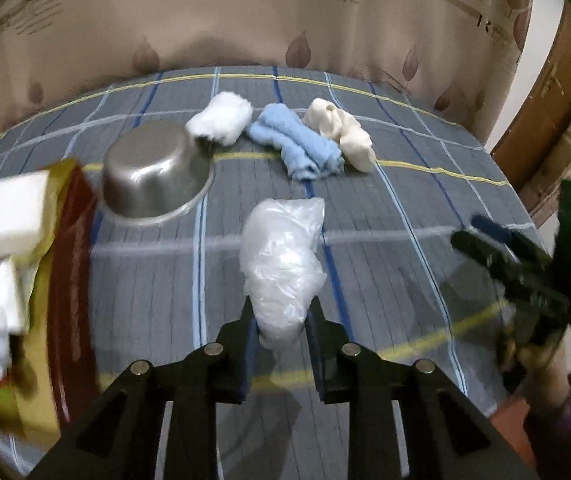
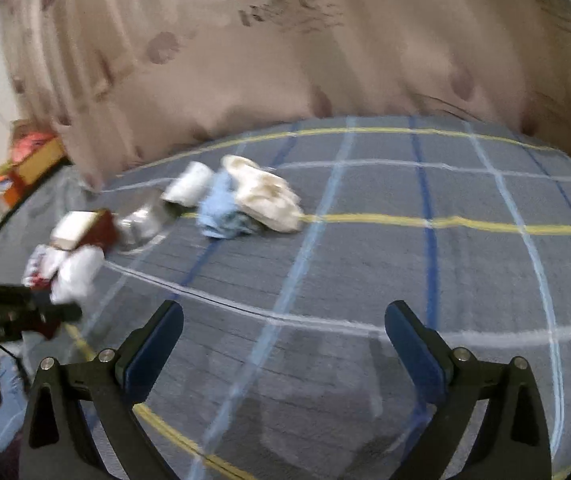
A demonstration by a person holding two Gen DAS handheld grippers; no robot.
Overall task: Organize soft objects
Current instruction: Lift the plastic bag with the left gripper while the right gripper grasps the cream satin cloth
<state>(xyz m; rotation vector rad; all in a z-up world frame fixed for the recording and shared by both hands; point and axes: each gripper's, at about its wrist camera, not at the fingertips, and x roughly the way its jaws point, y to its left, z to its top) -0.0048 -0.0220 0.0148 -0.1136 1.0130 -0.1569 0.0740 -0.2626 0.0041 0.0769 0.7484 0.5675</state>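
Left gripper (image 1: 281,328) pinching a plastic bag (image 1: 281,264); right gripper (image 2: 285,336) spread, holding nothing.

Left fingers (image 1: 245,344) clamp the near end of the crumpled clear bag, rest of it sticking out forward over the plaid bed cover (image 1: 405,208). Behind it, a row near the far edge: white towel roll (image 1: 221,118), blue towel (image 1: 297,144), cream cloth (image 1: 341,134), blue and cream touching. Steel bowl (image 1: 153,184) tilted on its side just left of the white roll. Red-and-gold box (image 1: 57,292) at far left with white soft items in it, blurred. Right view: fingers (image 2: 157,344) wide apart above bare cover, well clear of the towels (image 2: 245,200); box and bowl smeared by motion blur at left. Curtain (image 1: 285,20) behind the bed.
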